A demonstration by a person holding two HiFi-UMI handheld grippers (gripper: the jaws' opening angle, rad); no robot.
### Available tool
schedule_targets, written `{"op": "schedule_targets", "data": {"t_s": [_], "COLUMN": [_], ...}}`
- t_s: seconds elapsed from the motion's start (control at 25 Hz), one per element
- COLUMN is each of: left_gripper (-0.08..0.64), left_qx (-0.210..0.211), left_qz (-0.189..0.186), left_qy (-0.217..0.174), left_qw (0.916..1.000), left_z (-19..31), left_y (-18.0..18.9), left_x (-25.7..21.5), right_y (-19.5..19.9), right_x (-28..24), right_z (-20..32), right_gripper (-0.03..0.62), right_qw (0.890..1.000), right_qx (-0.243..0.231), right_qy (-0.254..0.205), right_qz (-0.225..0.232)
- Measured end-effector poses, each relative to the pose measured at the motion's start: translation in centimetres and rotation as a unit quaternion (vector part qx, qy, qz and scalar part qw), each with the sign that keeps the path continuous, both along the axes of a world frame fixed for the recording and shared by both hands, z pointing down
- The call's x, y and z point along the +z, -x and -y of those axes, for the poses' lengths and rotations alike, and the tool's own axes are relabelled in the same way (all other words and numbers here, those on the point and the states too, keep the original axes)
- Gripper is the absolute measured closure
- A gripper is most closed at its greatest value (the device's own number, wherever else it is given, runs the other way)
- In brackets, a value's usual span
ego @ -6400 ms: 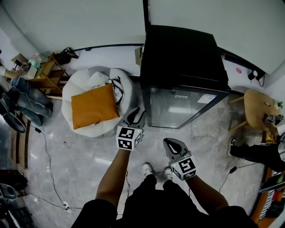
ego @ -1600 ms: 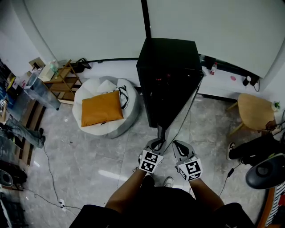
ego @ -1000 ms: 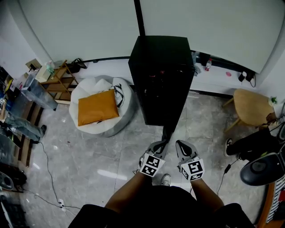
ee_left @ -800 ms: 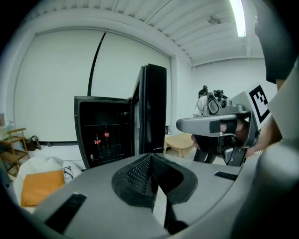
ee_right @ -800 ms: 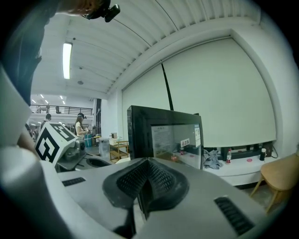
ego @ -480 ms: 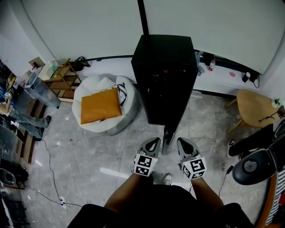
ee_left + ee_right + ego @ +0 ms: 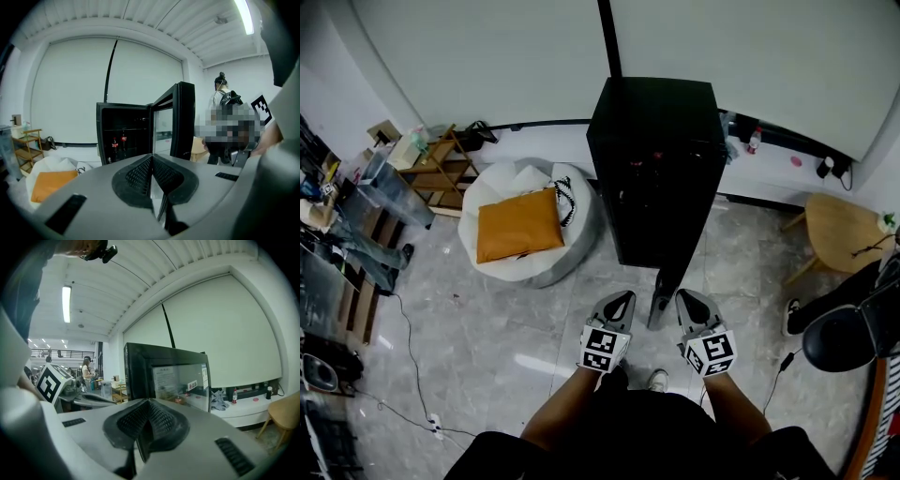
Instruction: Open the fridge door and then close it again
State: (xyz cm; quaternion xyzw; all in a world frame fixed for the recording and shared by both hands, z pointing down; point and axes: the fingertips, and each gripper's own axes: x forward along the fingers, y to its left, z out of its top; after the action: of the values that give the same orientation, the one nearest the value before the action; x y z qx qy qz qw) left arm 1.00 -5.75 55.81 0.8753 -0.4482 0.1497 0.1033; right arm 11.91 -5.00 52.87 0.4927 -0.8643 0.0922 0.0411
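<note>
My left gripper [image 7: 622, 299] had its jaws pressed together, with nothing between them. My right gripper [image 7: 685, 298] had its jaws closed and empty as well. The fridge [image 7: 661, 159] stood ahead of both. Its door [image 7: 660, 298] stood open, edge-on between the two grippers. Bottles [image 7: 117, 142] stood inside, ahead-left of the left jaws.

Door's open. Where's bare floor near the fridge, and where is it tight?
Bare floor lies between the beanbag and the left hand-held gripper, and again between the door and the stool. Crowded: round the shelf at far left.
</note>
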Motion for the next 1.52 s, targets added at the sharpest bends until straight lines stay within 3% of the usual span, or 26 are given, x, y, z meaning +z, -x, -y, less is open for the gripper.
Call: {"op": "schedule_targets", "data": {"t_s": [0.6,1.0,1.52], "left_gripper": [0.538,0.538,0.538], "left_qx": [-0.012,-0.025,-0.052], "left_qz": [0.001,-0.012,-0.007], "left_qy": [-0.003,0.015,0.020], "left_qw": [0.9999,0.9995,0.9984], "left_z": [0.1,0.5,1.9], "left_y": [2.0,4.0,7.1], "left_x": [0.0,1.0,0.6], "right_y": [0.9,2.2,4.0], "right_x": [0.5,1.0,0.5], "right_z": [0.0,0.4,2.1], "right_gripper": [0.574,0.574,0.572], "right_qw": [1.000,1.000,0.999], "right_qx": [-0.002,-0.002,-0.028], "right_qy": [-0.011,-0.012,0.002], "right_qz": [-0.001,-0.003,-0.040]}}
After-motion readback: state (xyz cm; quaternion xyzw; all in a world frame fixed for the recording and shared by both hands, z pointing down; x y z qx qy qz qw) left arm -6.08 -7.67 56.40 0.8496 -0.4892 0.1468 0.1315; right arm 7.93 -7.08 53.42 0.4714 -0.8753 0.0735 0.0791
